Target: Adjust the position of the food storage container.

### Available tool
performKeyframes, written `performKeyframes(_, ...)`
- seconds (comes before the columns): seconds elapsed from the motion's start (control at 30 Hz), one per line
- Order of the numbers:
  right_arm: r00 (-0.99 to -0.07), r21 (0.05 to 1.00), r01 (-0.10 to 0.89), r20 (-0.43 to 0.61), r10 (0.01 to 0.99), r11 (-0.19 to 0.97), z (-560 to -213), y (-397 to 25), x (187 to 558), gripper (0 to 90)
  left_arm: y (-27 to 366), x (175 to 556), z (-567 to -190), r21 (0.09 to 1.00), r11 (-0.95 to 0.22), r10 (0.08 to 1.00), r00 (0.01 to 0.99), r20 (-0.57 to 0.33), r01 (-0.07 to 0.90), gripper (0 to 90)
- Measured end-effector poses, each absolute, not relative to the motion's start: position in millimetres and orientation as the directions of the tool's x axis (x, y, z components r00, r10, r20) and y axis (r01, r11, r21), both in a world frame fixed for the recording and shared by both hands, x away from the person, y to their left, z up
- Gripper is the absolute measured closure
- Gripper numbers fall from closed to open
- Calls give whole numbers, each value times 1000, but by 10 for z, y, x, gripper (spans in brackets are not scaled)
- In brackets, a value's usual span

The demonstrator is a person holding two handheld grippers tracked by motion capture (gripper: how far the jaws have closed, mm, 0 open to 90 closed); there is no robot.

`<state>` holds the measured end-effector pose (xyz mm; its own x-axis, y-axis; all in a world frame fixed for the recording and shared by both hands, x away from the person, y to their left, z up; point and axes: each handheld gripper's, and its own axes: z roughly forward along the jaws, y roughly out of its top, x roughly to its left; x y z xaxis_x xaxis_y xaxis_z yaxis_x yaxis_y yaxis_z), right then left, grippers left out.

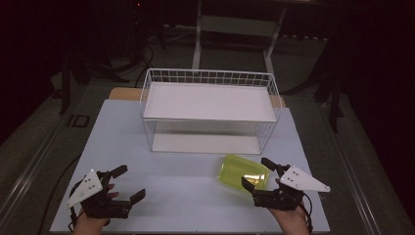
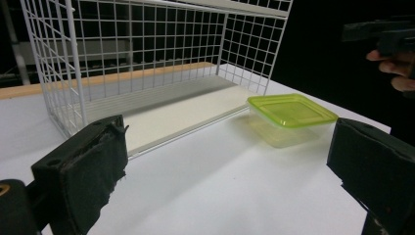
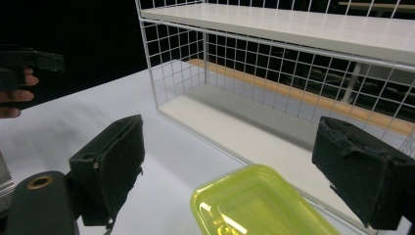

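Note:
A translucent yellow-green plastic container with a lid stands on the pale table, just in front of the white wire rack. My right gripper is open, its two jaws wide on either side of the container's near end and not touching it. In the right gripper view the container lies low between the wide-set black pads of the right gripper. My left gripper is open over bare table at the front left, holding nothing. From the left gripper the container is farther off.
The wire rack has a white upper shelf and a white base board, and is open toward me. A wooden strip runs behind it. Dark floor and stands surround the table. The left half of the tabletop is bare.

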<state>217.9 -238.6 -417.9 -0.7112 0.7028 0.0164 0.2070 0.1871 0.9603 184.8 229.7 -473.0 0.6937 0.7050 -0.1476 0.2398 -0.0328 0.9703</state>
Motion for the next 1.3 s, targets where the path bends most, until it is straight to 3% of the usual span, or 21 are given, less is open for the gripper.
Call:
performKeyframes(0.23,-700,936,286,57,712,206,-4245,-2501,2402,233,2283,1864,-4744,969,-33,703,695,-151,244,20)
performKeyframes(0.37,-707,889,317,-11,707,330,-4352,-2590,2502,318,2269,1869,-4745,970,-40,698,701,-145,240,20)
performKeyframes(0.6,-681,872,362,7,732,329,-4463,-2733,2558,412,2265,1886,-4753,969,-40,697,701,-147,243,20)
performKeyframes(0.67,-657,865,391,23,754,314,-4501,-2826,2578,506,2260,1886,-4753,969,-41,696,703,-147,242,20)
performKeyframes(1.1,-603,817,468,18,797,336,-4724,-3056,2542,889,2246,1881,-4759,969,-43,696,703,-147,245,20)
performKeyframes(1.3,-594,795,499,24,804,344,-4846,-3075,2568,899,2246,1879,-4766,968,-41,698,700,-150,248,20)
